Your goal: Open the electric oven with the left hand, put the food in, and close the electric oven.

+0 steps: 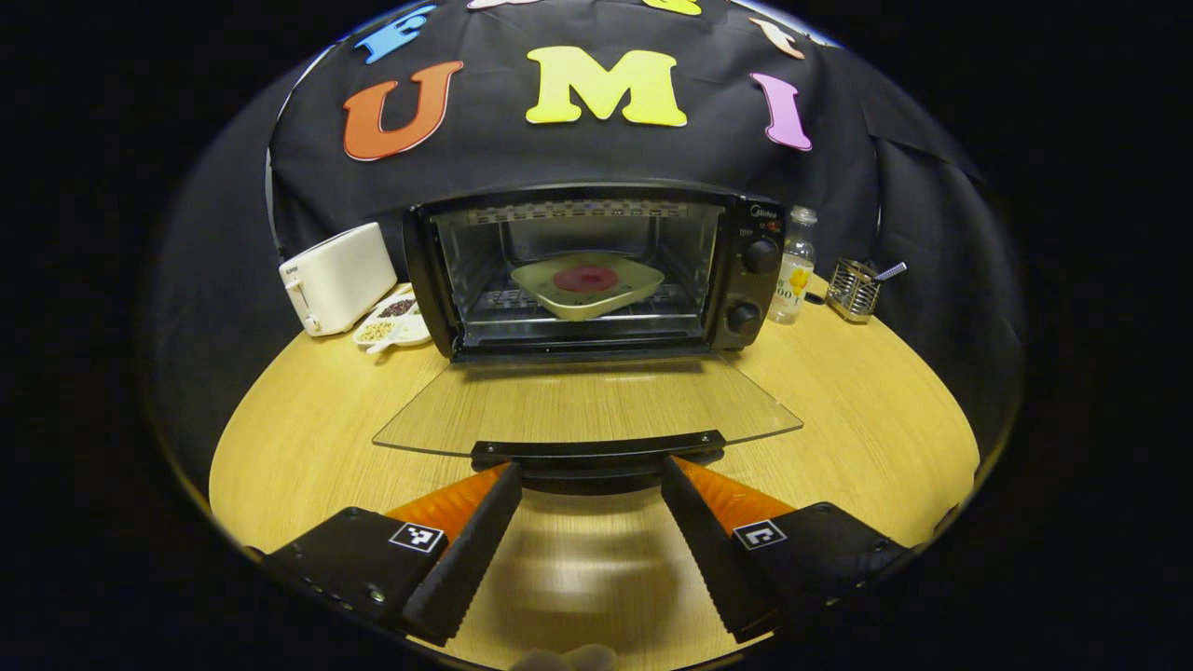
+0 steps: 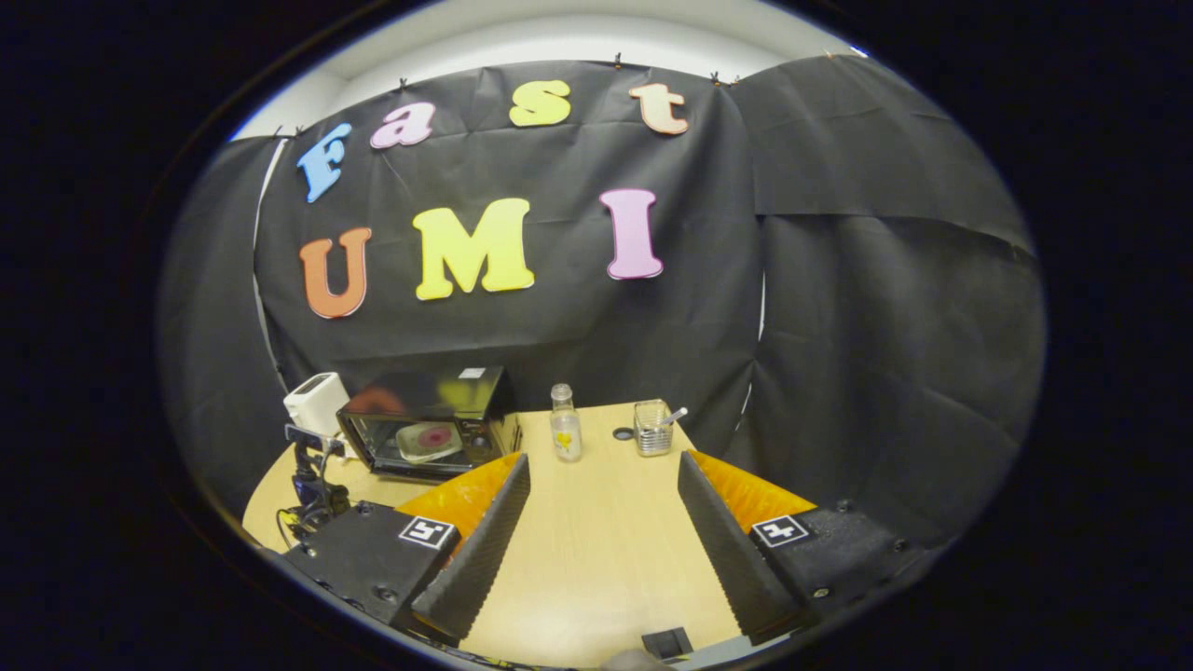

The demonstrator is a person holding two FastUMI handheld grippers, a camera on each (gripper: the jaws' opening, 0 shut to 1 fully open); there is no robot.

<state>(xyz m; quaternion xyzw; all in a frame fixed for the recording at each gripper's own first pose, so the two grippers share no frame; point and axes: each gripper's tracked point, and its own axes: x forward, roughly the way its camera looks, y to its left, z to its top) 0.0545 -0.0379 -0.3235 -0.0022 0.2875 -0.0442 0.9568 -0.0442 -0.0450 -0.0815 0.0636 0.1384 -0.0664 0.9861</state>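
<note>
**Oven door down, plate of food on the rack**

In the left gripper view the oven (image 1: 596,270) is seen at the back of the wooden surface (image 1: 839,410), with its glass door (image 1: 587,405) folded down flat toward the camera. A pale plate (image 1: 587,284) with a red round of food (image 1: 585,278) on it is set on the wire rack inside the chamber. The left hand-held gripper (image 1: 591,475) is held with its fingers spread apart, one on each side of the door's dark handle (image 1: 596,454), just at it; whether they touch it cannot be told. A white toaster (image 1: 337,277) and a dish of seeds (image 1: 391,321) are placed left of the oven, a bottle (image 1: 795,266) and a wire holder (image 1: 853,289) right of it.

In the right gripper view the right hand-held gripper (image 2: 603,471) is held apart and empty above the surface (image 2: 596,540), well away from the oven (image 2: 424,419) at the left. The bottle (image 2: 564,424) and the holder (image 2: 652,427) are seen ahead of it.
</note>
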